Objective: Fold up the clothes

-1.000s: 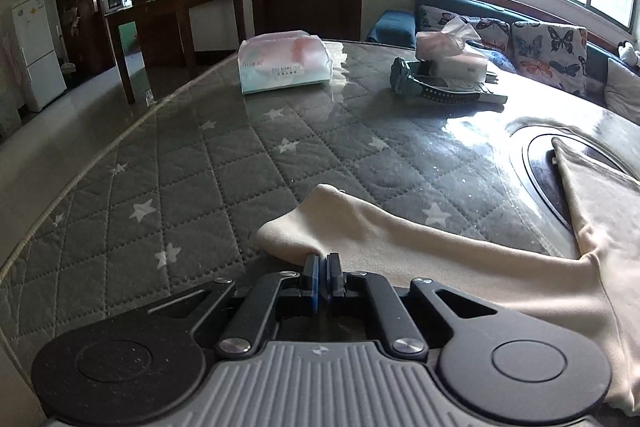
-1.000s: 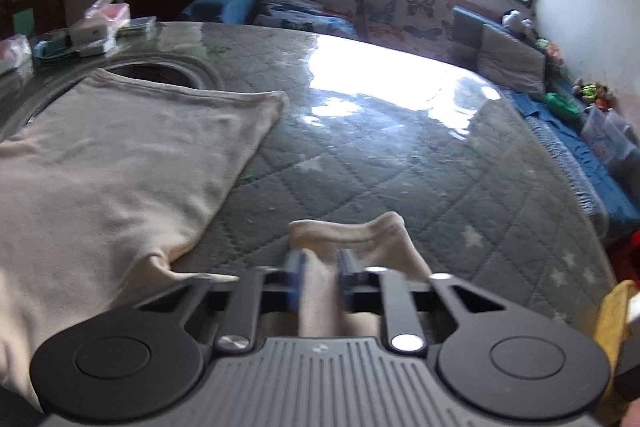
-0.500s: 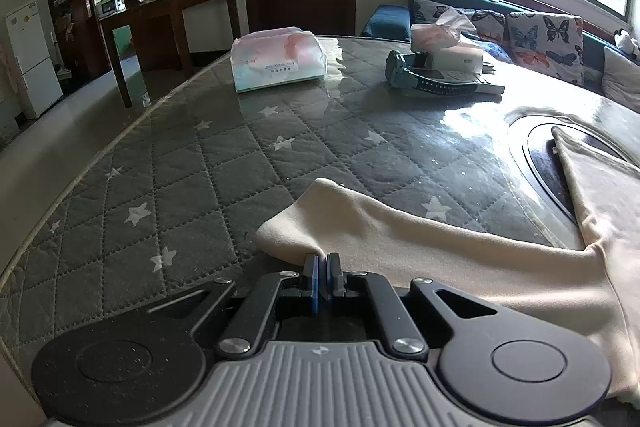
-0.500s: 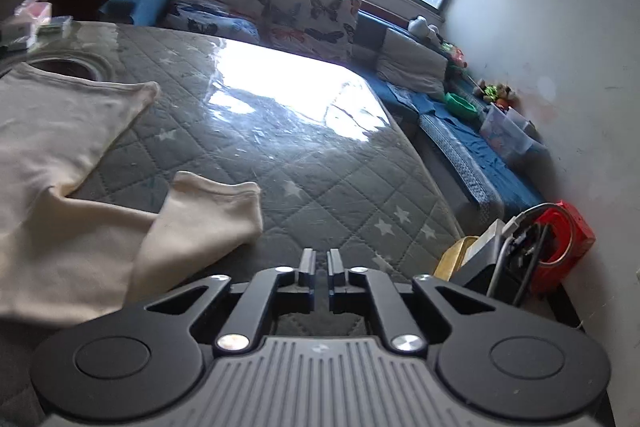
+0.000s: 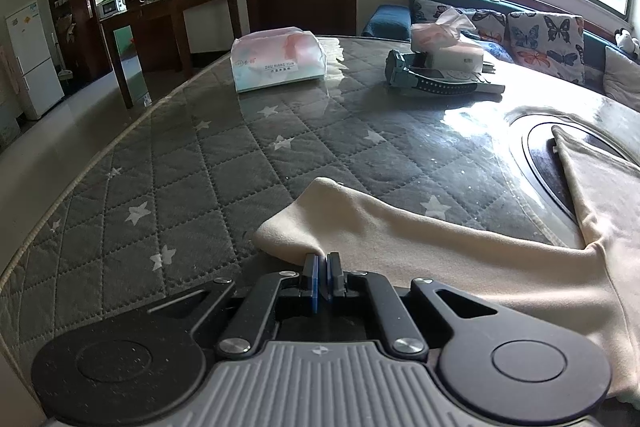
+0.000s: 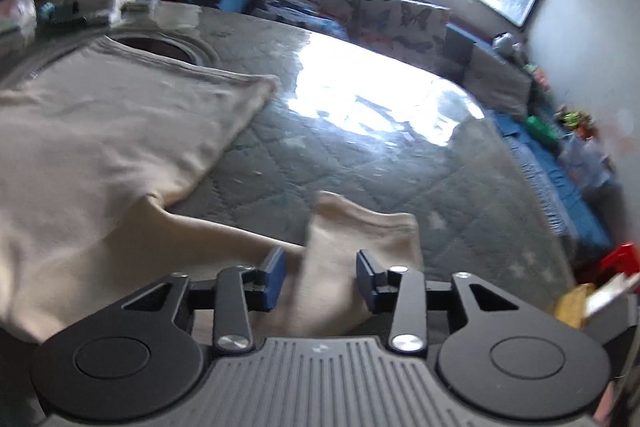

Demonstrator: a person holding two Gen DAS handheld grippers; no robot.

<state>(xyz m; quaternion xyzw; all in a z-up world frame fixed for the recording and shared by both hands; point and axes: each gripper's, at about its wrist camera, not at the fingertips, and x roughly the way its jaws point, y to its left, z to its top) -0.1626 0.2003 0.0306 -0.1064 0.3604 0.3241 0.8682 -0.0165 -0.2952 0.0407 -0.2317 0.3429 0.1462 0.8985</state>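
two grippers are working on one cream long-sleeved cotton garment (image 5: pixel 460 251), which is lying spread across the grey quilted star-patterned table cover (image 5: pixel 180 187). the left gripper (image 5: pixel 322 275) is pinching the near edge of the garment's left sleeve cuff, its blue-padded jaws pressed nearly together on the cloth. the right gripper (image 6: pixel 320 277) is standing wide apart, its jaws straddling the right sleeve cuff (image 6: pixel 360 243) without gripping it; this view is blurred. at the far side, a pink-and-white plastic tissue pack (image 5: pixel 278 61) is sitting left of an open tissue box (image 5: pixel 448 45).
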